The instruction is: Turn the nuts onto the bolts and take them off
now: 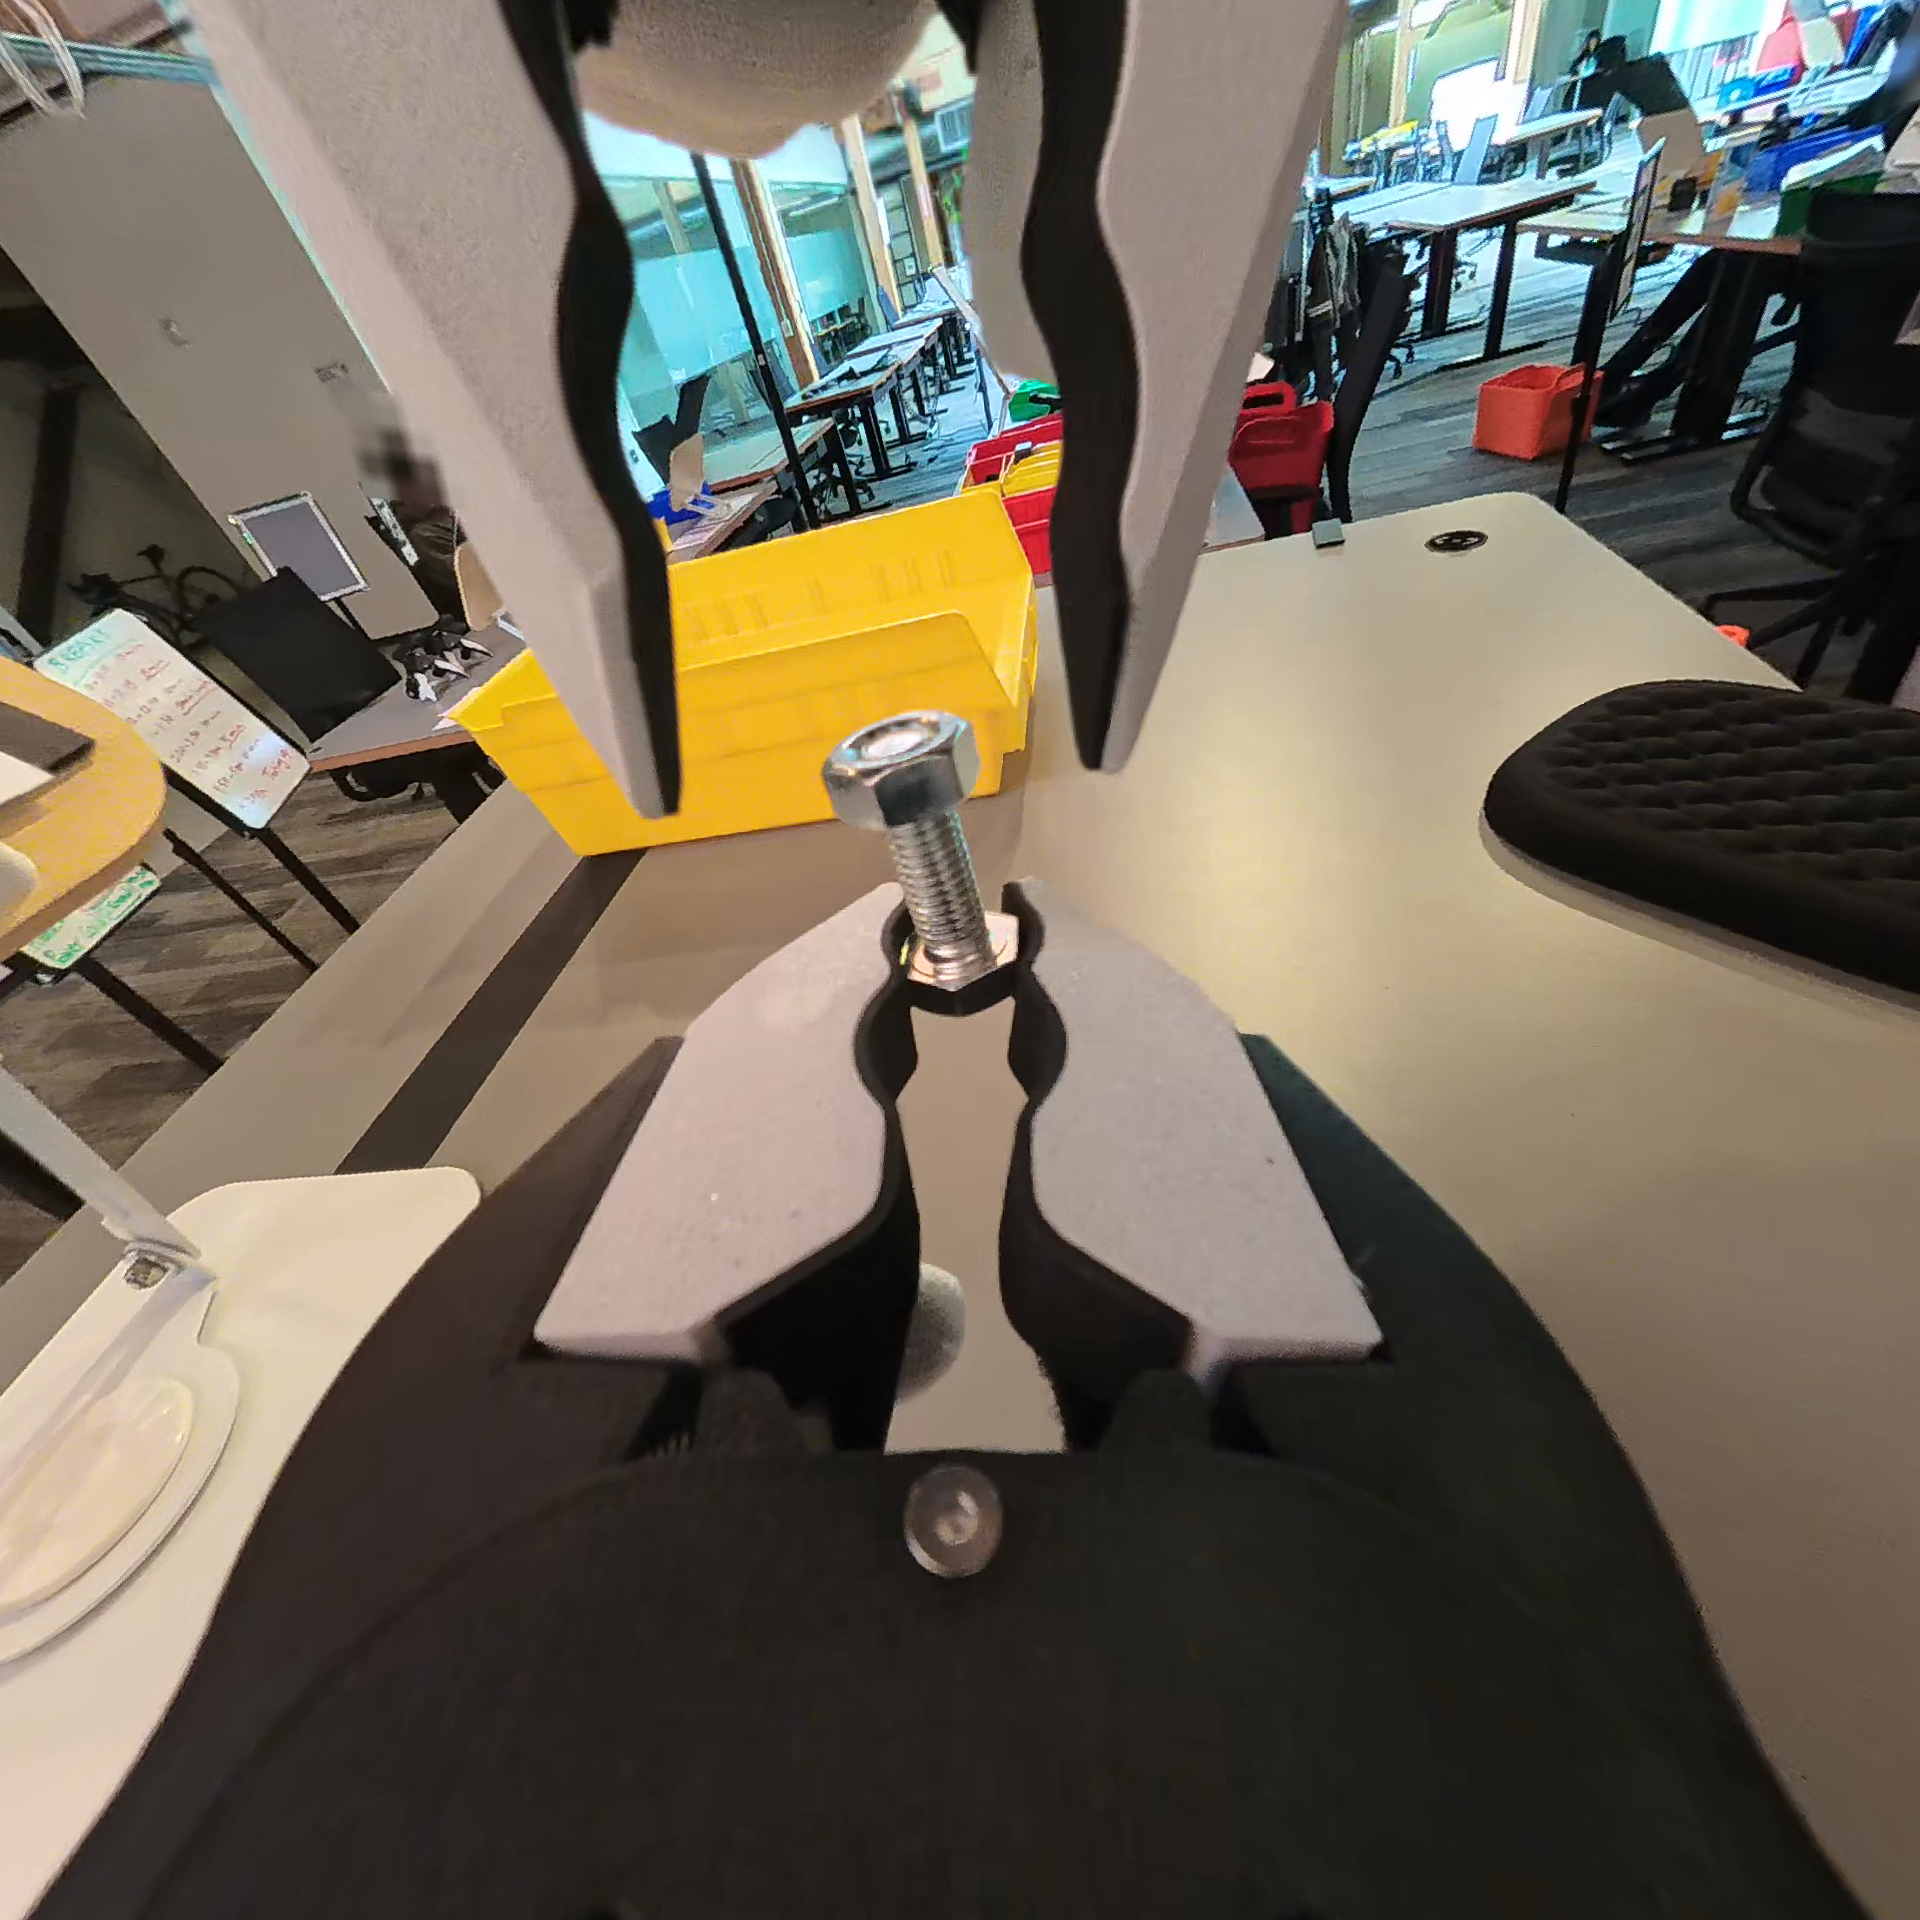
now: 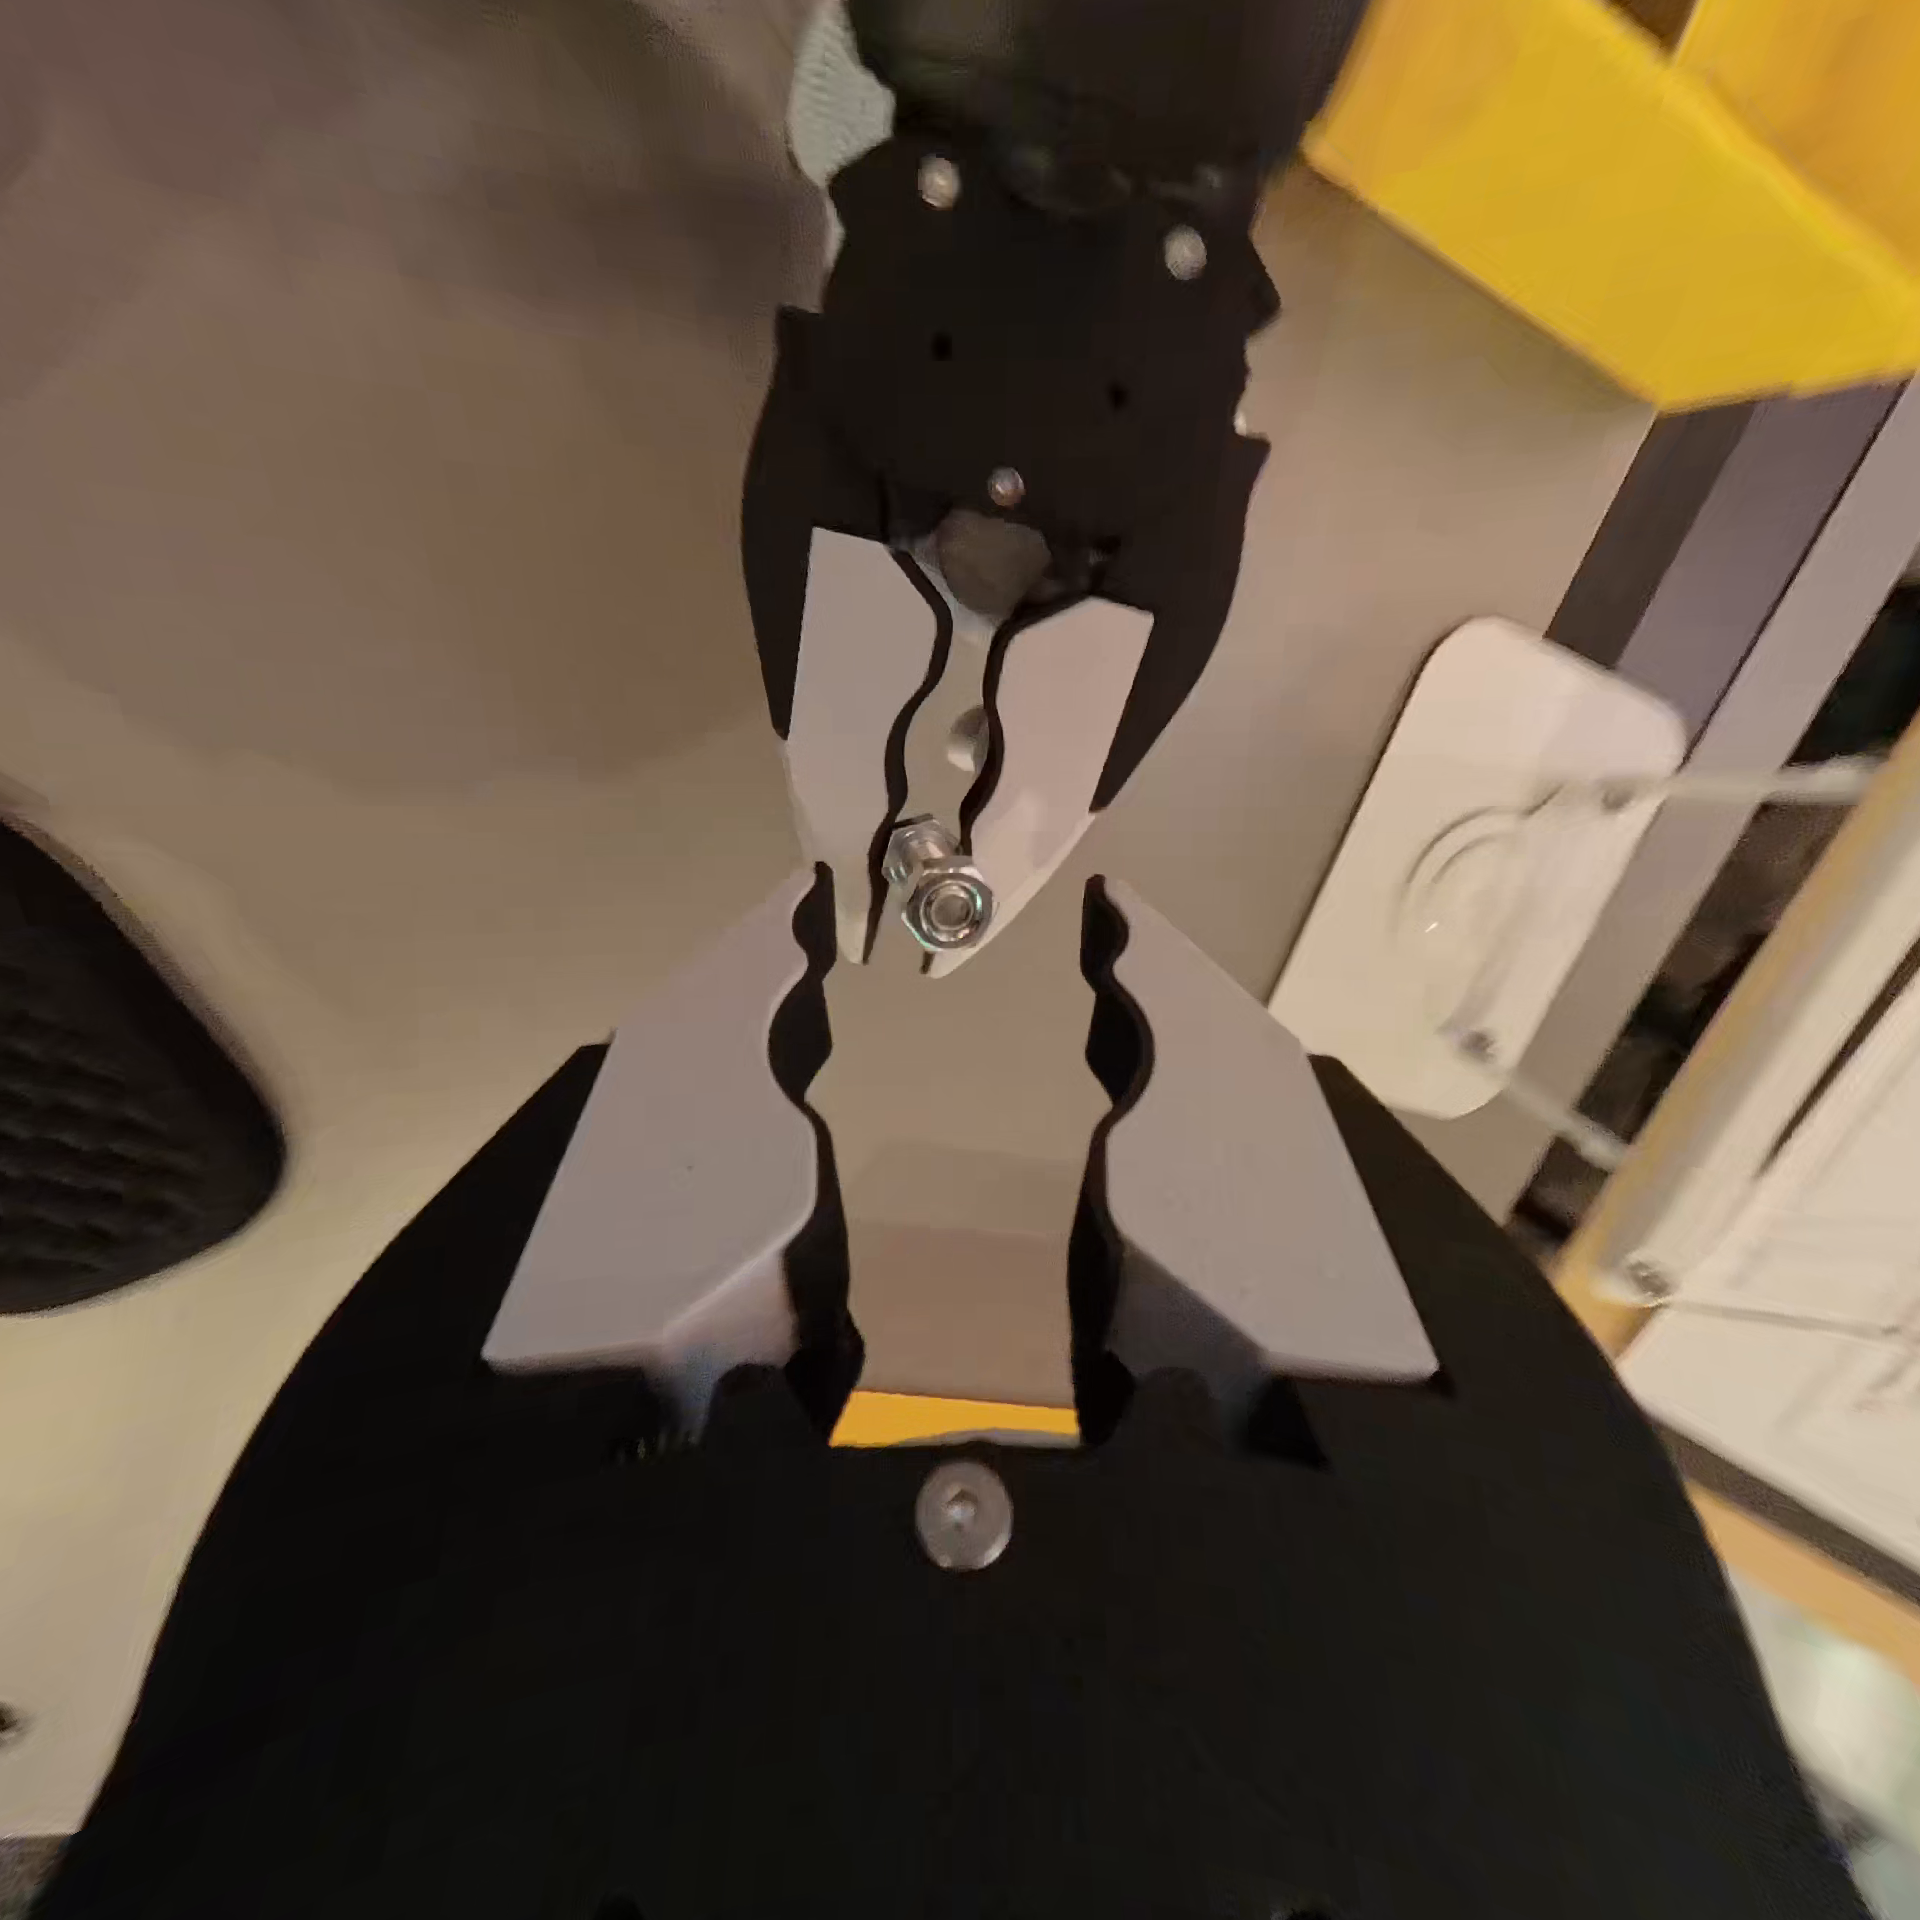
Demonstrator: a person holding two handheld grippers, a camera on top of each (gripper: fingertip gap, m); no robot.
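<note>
Bolt stands nearly upright above the pale worktop, hex head uppermost, its threaded shank running down into a nut. The left gripper has its 2 fingers drawn close around that nut, clamping it at their tips. The right gripper comes down from above with fingers spread wide, one tip on each side of the bolt head, touching neither side. In the right wrist view the bolt head lies just beyond the spread tips. A yellow bin sits on the worktop behind, and a black mesh pad lies off to one side.
</note>
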